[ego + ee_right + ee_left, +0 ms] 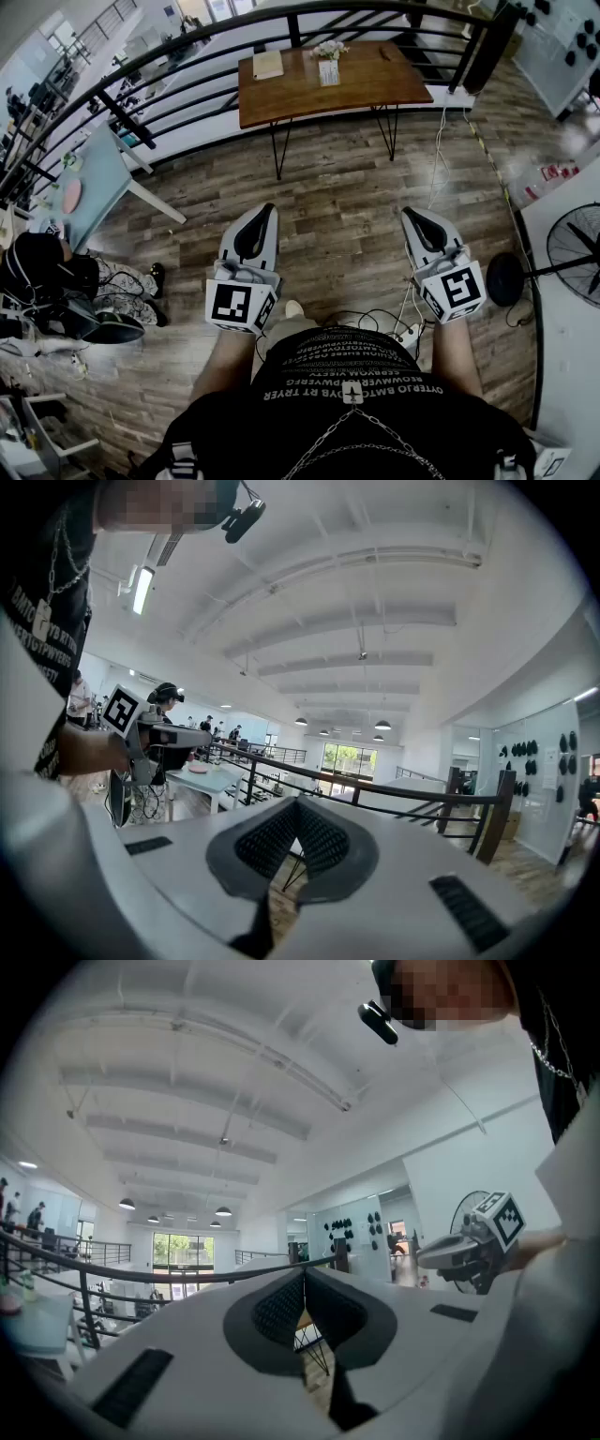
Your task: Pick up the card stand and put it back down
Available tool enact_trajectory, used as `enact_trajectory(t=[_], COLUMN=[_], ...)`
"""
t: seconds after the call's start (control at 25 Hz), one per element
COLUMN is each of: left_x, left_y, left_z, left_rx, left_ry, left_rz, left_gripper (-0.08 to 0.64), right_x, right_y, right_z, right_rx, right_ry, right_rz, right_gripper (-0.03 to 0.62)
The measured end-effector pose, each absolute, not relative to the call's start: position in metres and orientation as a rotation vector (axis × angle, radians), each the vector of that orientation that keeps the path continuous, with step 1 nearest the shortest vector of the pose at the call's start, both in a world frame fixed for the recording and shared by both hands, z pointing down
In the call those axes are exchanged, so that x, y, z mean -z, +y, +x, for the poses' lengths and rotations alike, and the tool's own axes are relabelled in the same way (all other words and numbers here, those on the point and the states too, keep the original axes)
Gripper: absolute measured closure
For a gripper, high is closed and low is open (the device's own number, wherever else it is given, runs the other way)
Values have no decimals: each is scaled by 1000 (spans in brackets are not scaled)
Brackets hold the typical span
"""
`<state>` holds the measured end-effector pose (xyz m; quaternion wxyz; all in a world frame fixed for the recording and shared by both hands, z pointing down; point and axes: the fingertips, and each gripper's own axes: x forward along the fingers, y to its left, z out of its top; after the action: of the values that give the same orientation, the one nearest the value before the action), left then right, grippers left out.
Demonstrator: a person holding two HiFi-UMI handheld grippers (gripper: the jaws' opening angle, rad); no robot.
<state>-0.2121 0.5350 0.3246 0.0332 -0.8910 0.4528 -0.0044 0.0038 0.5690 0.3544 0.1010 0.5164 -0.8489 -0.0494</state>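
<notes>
The card stand [328, 72], a small upright holder with a white card, stands on the brown wooden table [375, 89] at the far side of the head view. A small flower pot [330, 49] is just behind it. Both grippers are held low in front of the person's body, over the plank floor and well short of the table. My left gripper [267, 209] is shut, its ribbed pads [281, 1309] meeting at the tips with nothing between them. My right gripper [410, 215] is also shut and empty, its pads [319, 834] pressed together.
A tan notebook [268, 64] lies on the table's left part. A black railing [187, 56] curves behind the table. A light blue table [89, 183] and a seated person are on the left. A standing fan [572, 253] and floor cables [394, 323] are on the right.
</notes>
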Motion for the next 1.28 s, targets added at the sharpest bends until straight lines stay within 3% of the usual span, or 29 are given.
enact_trajectory(t=[0.6, 1.28], left_x=[-368, -394], left_y=[541, 363], left_z=[-205, -191], left_rx=[243, 272], left_ry=[1511, 1311], left_rz=[-2638, -2767], left_gripper=[532, 531], right_x=[-390, -401], right_y=[574, 417], right_z=[24, 5], right_rx=[6, -52], right_ry=[-2570, -2494], right_rz=[1536, 1582], right_gripper=[578, 578])
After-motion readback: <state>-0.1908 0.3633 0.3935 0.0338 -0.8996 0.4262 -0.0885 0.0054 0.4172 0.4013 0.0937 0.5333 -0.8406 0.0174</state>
